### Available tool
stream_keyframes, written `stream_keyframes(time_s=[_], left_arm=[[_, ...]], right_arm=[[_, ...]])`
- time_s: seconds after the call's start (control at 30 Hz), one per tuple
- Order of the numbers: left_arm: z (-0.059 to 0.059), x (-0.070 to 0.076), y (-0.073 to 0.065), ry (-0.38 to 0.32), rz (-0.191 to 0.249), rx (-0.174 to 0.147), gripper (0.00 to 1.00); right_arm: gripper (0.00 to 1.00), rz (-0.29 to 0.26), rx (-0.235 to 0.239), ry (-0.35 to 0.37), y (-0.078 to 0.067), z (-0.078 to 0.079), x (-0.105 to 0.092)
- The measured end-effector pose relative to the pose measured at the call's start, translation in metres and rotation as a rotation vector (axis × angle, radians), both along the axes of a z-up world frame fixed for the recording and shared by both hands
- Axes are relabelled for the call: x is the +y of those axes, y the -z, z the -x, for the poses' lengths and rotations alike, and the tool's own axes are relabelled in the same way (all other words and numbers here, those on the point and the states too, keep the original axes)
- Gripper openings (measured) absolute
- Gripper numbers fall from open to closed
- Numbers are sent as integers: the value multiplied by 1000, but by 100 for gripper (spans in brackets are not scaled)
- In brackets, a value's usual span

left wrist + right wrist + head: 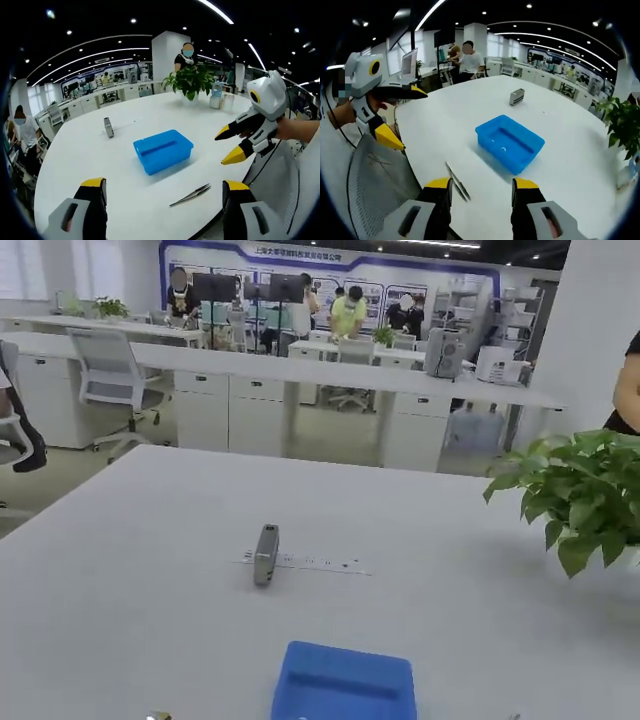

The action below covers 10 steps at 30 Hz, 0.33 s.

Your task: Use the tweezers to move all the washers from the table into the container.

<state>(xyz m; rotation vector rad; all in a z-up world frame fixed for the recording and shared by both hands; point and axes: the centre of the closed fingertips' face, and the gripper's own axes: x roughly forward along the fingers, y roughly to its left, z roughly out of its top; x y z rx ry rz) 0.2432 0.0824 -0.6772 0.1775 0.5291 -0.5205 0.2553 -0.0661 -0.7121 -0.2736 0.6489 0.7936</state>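
Note:
A blue container (345,680) sits open on the white table (150,580) near its front edge. Thin metal tweezers (191,195) lie flat on the table between the container (163,150) and the edge. My left gripper (162,200) hovers open just short of them, holding nothing. My right gripper (482,192) is also open and unloaded, with the tweezers (456,181) lying just past its left jaw and the container (509,142) beyond. Each gripper sees the other: the right gripper (228,146) and the left gripper (405,117) both have jaws spread. Washers are too small to make out.
A small grey block (265,553) stands on a pale strip (320,563) mid-table, beyond the container. A potted plant (585,490) is at the right edge, with bottles (216,97) beside it. Desks, chairs and people are farther back.

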Motion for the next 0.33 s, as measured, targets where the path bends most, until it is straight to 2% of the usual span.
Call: stream_keyframes(time_s=[0.1, 0.17, 0.23, 0.33], left_arm=[[0, 2, -8, -6, 18, -17, 99], [0, 3, -9, -7, 34, -17, 99], [0, 6, -9, -20, 50, -14, 99], [0, 8, -9, -22, 57, -10, 99]], right_arm=[[54, -50, -9, 58, -10, 5, -9], [59, -56, -7, 79, -14, 9, -16], [63, -58, -25, 102, -18, 11, -23], [67, -75, -30, 136, -20, 12, -33]])
